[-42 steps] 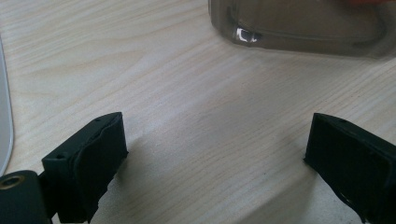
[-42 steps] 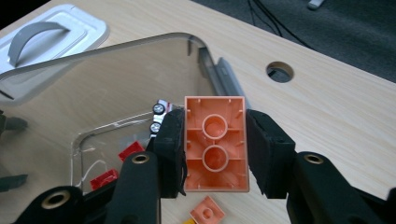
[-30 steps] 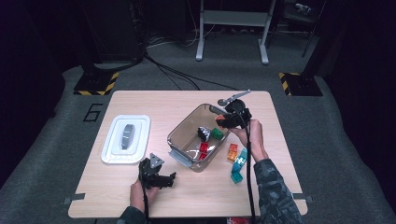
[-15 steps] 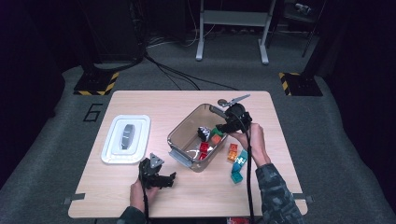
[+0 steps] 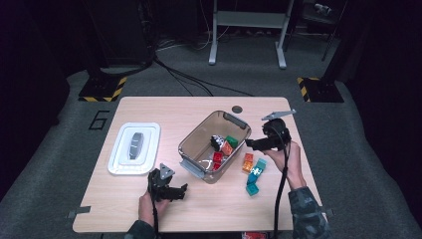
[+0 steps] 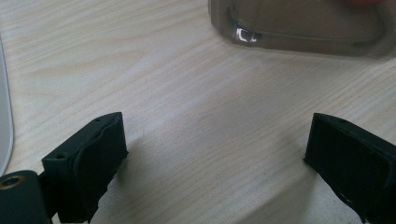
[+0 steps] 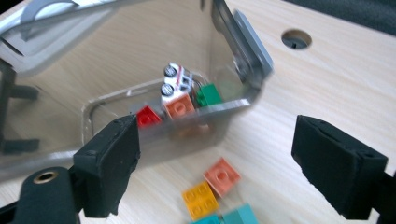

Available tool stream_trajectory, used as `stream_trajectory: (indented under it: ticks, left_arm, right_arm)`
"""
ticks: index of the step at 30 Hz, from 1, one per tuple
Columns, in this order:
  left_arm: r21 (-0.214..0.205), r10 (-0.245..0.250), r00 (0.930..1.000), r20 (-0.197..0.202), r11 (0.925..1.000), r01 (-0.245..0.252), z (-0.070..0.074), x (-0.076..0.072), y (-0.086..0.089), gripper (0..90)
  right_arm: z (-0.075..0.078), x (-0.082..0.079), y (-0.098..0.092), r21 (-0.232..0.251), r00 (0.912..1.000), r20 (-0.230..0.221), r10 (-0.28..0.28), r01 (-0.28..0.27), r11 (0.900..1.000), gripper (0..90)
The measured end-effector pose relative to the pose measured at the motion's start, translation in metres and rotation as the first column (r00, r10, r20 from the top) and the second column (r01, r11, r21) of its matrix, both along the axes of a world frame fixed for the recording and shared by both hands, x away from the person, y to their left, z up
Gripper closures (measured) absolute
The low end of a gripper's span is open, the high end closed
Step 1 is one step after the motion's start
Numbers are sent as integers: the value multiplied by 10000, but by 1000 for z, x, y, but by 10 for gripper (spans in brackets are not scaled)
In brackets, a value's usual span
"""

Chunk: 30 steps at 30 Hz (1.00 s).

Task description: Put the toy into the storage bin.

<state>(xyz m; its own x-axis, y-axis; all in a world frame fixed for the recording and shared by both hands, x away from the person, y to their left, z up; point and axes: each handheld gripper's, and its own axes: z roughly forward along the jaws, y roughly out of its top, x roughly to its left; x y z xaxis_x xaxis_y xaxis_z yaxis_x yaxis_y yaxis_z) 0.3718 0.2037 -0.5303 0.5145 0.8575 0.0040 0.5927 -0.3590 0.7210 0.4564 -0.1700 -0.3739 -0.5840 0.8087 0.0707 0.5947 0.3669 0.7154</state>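
A clear grey bin (image 5: 191, 144) stands mid-table and holds a green brick (image 5: 231, 141), an orange brick (image 5: 227, 148), a red brick (image 5: 217, 158) and a small white toy car (image 5: 216, 141). My right gripper (image 5: 250, 143) hovers just off the bin's right side. Its jaws have just been opening and now stand open (image 7: 217, 158) with nothing gripped. Below them lie a salmon brick (image 7: 222, 176), a yellow-orange brick (image 7: 200, 200) and a teal brick (image 7: 238, 217). My left gripper (image 5: 182, 191) rests low near the front edge, open (image 6: 215, 158) over bare wood.
A white lid (image 5: 134, 148) with a grey handle lies at the table's left. Teal bricks (image 5: 255, 178) sit on the table right of the bin. A cable hole (image 5: 237, 109) is behind the bin. The bin's corner (image 6: 303, 28) lies ahead of my left gripper.
My right gripper has moved right, from over the bin to just outside its right rim, and its jaws have opened. The left hand has stayed still.
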Motion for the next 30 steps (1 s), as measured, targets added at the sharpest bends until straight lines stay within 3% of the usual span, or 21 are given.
stream_trajectory:
  ticks: [4, 10, 19, 25, 30]
  left_arm:
    - [11, 2, 10000, 23, 10000, -2, 0, 0, 0, 51]
    - [0, 0, 10000, 1, 10000, 0, 0, 0, 0, 51]
    - [2, -1, 10000, 3, 10000, 1, 0, 0, 0, 51]
    - [-1, 3, 10000, 4, 10000, -3, 0, 0, 0, 51]
    - [0, 1, 10000, 8, 10000, -1, 0, 0, 0, 51]
  right_arm:
    - [-16, -6, -17, 129, 9994, -310, -155, 159, 9998, 137]
    - [-46, -12, -29, -152, 9953, -726, -639, 629, 9979, 159]
    - [-95, -5, -34, -524, 9822, -1425, -1224, 1160, 9919, 316]
    - [-105, -1, -36, -402, 9739, -1736, -1465, 1416, 9891, 452]
    - [-108, 2, -31, -739, 9745, -1740, -1419, 1308, 9887, 575]
